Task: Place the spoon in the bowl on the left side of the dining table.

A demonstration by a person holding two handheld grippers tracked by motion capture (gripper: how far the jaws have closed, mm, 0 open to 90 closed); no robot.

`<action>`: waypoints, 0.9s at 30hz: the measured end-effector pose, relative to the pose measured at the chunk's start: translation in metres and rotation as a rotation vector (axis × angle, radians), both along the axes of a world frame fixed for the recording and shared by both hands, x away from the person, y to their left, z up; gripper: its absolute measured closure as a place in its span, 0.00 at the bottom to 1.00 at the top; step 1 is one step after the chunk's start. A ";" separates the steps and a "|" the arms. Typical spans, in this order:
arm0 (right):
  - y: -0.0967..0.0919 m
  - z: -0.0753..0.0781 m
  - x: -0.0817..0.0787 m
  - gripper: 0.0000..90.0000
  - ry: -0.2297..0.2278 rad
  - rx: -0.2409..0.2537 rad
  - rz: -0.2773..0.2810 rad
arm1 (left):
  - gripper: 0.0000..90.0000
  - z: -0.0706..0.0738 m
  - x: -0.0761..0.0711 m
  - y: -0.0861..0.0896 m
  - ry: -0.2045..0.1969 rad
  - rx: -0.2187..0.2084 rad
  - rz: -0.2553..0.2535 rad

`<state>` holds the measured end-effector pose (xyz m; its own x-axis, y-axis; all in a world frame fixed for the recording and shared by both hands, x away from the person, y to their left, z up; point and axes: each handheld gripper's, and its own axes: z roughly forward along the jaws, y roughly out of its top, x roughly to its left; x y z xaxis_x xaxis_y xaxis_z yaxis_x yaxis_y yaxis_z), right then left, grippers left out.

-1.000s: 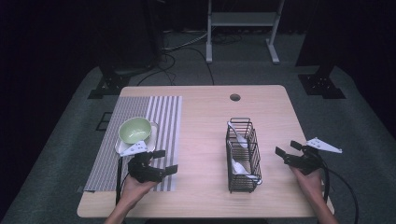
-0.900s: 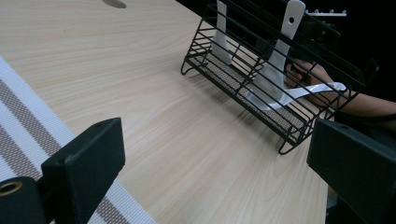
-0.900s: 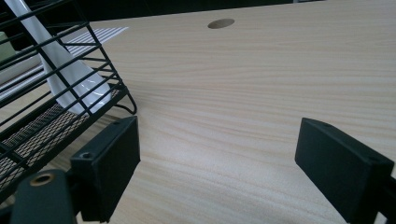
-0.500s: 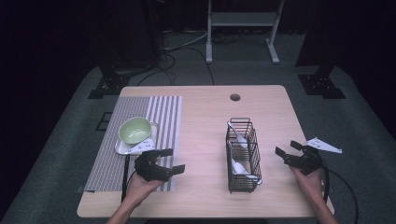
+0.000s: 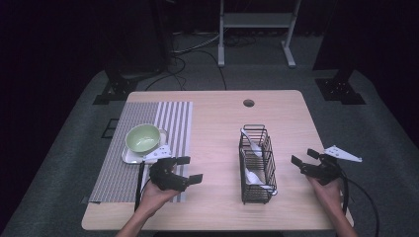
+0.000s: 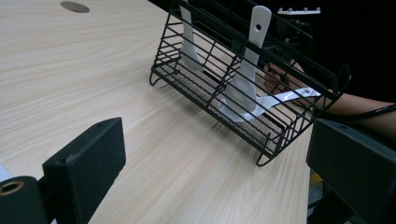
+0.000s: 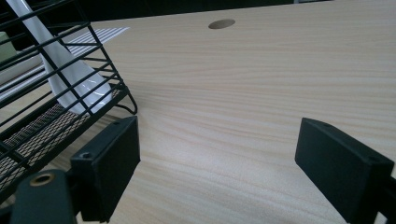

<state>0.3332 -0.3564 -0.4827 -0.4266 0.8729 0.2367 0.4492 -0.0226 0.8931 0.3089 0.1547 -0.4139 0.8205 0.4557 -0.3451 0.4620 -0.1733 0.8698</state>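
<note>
While both grippers hang with jaws spread and empty, a black wire basket (image 5: 257, 163) holding white spoons (image 5: 254, 175) stands on the wooden table (image 5: 217, 123) between them. At the striped mat's (image 5: 173, 118) edge, the left gripper (image 5: 190, 169) points toward the basket; behind it, a green bowl (image 5: 143, 137) sits on a white tray (image 5: 129, 157). Right gripper (image 5: 305, 157) waits nearby.

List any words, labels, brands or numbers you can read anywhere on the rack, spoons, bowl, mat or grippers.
None: no text, brand, number or sign can be read.
Rack: bare black wire.
Spoons: plain white.
Bowl: plain green, on a white tray.
Mat: stripes, no lettering.
Left gripper and right gripper: plain black fingers, no markings.
Table: bare wood with a round hole.
</note>
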 end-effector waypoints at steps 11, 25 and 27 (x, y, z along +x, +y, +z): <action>0.000 0.000 -0.001 0.14 -0.005 -0.002 -0.006 | 0.04 0.002 0.001 -0.014 0.007 -0.008 -0.039; 0.000 0.000 -0.001 0.14 -0.004 -0.001 -0.007 | 0.04 0.007 0.002 -0.037 0.013 -0.006 -0.089; 0.000 0.000 -0.001 0.14 -0.004 -0.001 -0.007 | 0.04 0.008 0.002 -0.039 0.010 -0.006 -0.094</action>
<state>0.3327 -0.3564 -0.4827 -0.4217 0.8760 0.2340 0.4456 -0.0245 0.8949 0.3107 0.1161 -0.4059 0.8562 0.3748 -0.3555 0.4522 -0.2111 0.8666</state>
